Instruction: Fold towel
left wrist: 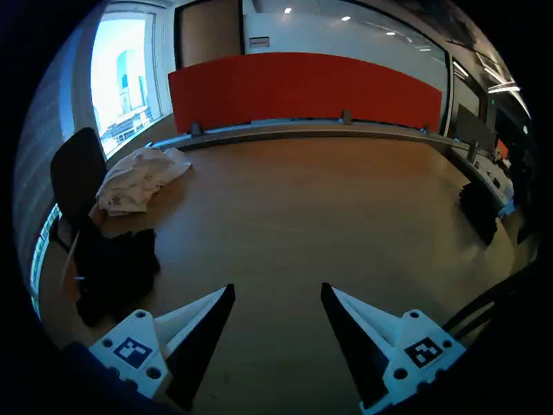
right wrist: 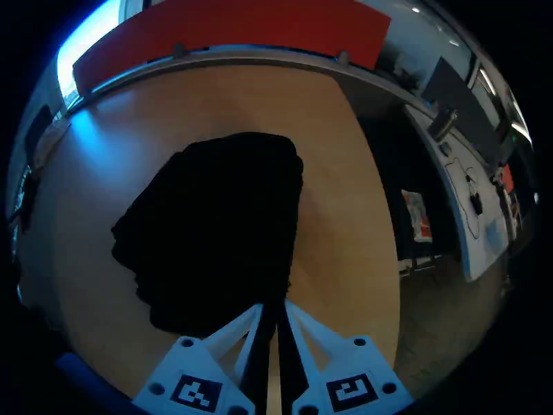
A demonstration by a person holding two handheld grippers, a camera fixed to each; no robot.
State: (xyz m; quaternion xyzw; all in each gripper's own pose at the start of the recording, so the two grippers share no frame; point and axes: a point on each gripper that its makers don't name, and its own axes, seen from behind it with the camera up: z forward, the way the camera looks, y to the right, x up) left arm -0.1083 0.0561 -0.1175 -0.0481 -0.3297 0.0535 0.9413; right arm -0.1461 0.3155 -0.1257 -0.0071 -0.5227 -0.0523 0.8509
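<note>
Right now the black towel (right wrist: 214, 228) lies spread on the wooden table (right wrist: 345, 207), a dark, uneven shape in the middle of the right gripper view, narrowing toward me at 6 o'clock. My right gripper (right wrist: 276, 308) is closed on that near edge, its two fingers pressed together with only a thin slit between them (the cloth is black against black pads, so the pinch itself is hard to make out). Bare tabletop runs round the towel from 9 o'clock through 12 to 3 o'clock. Beyond it at 12 o'clock a red partition (right wrist: 228, 24) stands along the far edge of the table, and at 3 o'clock, well apart, sits a pale side desk (right wrist: 470, 187) with cables on it.

My left gripper (left wrist: 278, 290) is spread wide, holding nothing, its fingers pointing out over bare wood. In the left gripper view a crumpled white cloth (left wrist: 142, 178) rests on the table at 10 o'clock, and a dark heap of cloth (left wrist: 114, 273) sits near it at 8 o'clock, by the table's edge. A dark chair (left wrist: 76, 173) stands just beyond both at 9 o'clock, with a bright window (left wrist: 121, 83) at 11 o'clock.
</note>
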